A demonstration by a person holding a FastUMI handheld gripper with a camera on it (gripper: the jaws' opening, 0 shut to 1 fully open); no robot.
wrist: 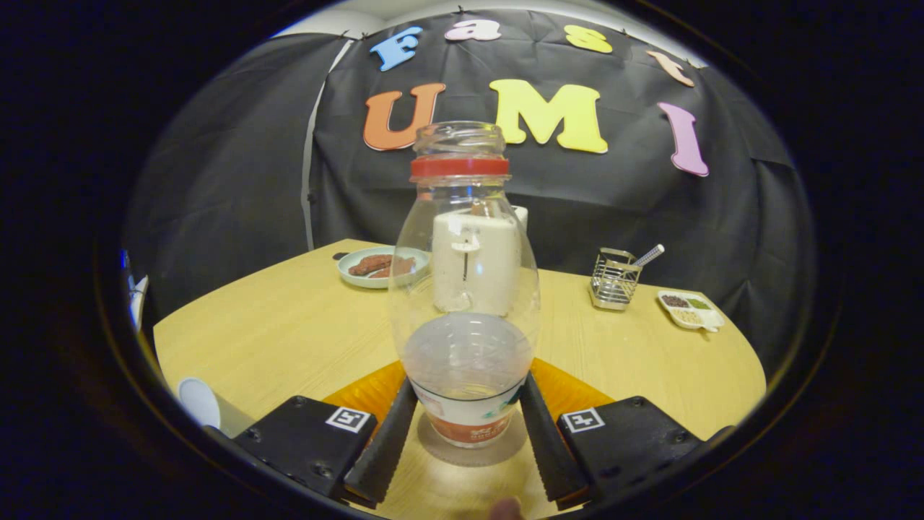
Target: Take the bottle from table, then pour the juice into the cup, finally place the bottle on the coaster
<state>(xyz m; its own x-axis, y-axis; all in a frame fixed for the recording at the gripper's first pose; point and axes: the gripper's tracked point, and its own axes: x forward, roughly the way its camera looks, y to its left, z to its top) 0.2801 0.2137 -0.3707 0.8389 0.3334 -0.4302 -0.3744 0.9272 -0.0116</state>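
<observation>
My gripper [468, 412] is shut on a clear bottle [465, 289]; both fingers [390, 440] press on its lower part, just above the label. The bottle stands upright with no cap and has a red ring below its open neck. No juice is visible in it; the lower part looks cloudy. Its base casts a grey shadow on the bare wood between my fingers. An orange coaster [364, 393] lies on the table just beyond the fingers, showing on both sides of the bottle. A white cup [198, 401] stands at the table's near left edge, beside the left finger block.
A white container [476, 263] shows through the bottle, farther back on the round wooden table [289, 325]. A plate of brown food [382, 266] sits back left. A wire basket with a utensil [613, 282] and a small divided tray [691, 309] sit at the right.
</observation>
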